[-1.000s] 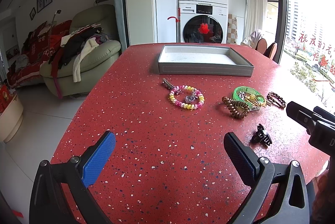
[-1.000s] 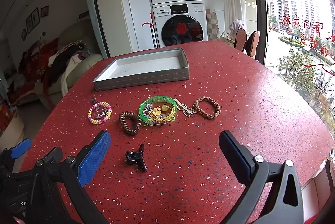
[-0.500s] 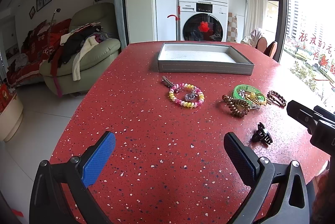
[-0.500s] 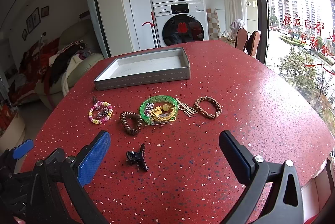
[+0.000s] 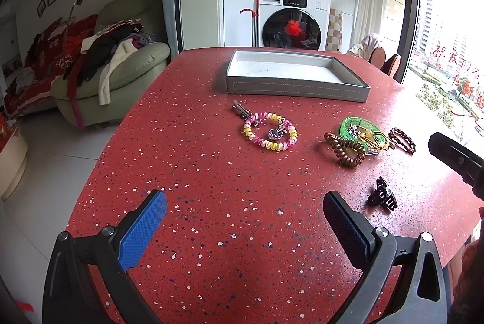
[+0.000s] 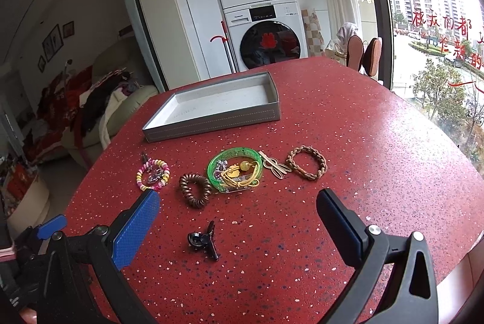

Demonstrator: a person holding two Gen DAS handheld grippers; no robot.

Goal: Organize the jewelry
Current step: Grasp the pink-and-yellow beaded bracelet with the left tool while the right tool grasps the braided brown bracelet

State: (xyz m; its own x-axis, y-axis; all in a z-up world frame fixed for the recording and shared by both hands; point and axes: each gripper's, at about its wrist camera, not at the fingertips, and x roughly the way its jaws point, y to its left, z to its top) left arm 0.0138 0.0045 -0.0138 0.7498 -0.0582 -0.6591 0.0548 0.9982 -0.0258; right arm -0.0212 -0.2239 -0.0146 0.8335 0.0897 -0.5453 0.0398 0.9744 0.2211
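Note:
An empty grey tray [image 5: 298, 89] [image 6: 211, 124] stands at the far side of the red speckled table. In front of it lie a pink-and-yellow spiral bracelet [image 5: 270, 135] [image 6: 152, 175] with a silver charm, a brown spiral hair tie [image 5: 345, 150] [image 6: 195, 189], a green bangle [image 5: 363, 132] [image 6: 235, 172] holding gold pieces, a braided brown bracelet [image 5: 402, 140] [image 6: 306, 162] and a black claw clip [image 5: 382, 198] [image 6: 203, 240]. My left gripper [image 5: 245, 221] hangs open over the near table, holding nothing. My right gripper [image 6: 239, 219] is open just behind the claw clip, also holding nothing.
A metal hair clip [image 5: 242, 109] lies by the spiral bracelet, and a beige clip [image 6: 273, 168] lies between bangle and braided bracelet. Beyond the table stand stacked washing machines [image 5: 292, 18], a green armchair [image 5: 121, 73] with clothes at left, and a window at right.
Both grippers have crept slightly forward toward the jewelry. Nothing on the table has moved, and both stay open.

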